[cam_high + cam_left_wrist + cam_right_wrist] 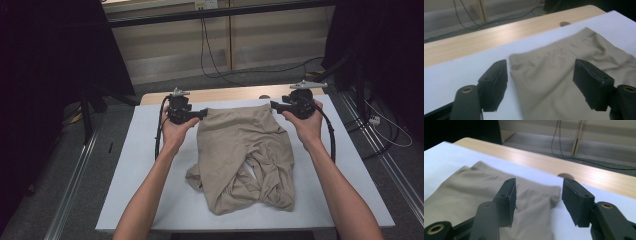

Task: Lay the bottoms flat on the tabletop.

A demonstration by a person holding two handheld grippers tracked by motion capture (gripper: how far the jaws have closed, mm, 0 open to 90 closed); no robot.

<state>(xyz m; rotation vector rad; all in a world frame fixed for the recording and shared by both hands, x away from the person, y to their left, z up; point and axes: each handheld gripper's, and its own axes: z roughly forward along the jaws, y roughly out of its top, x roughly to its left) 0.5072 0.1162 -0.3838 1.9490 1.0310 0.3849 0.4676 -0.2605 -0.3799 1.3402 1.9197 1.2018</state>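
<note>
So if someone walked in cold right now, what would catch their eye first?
Probably the tan garment, lying rumpled in the middle of the white table, its near end bunched into folds. Next, the left gripper and right gripper, jaws open, at the two far corners of the cloth.

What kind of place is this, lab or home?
Most likely a lab recording rig: dark curtains flank a white-topped table, metal rails run along the floor, loose cables trail behind, and a tan garment lies staged.

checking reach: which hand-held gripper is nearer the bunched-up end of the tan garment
Neither clearly: left hand-held gripper and right hand-held gripper sit at the far waistband corners of the tan garment, about equally far from the bunched end.
</note>
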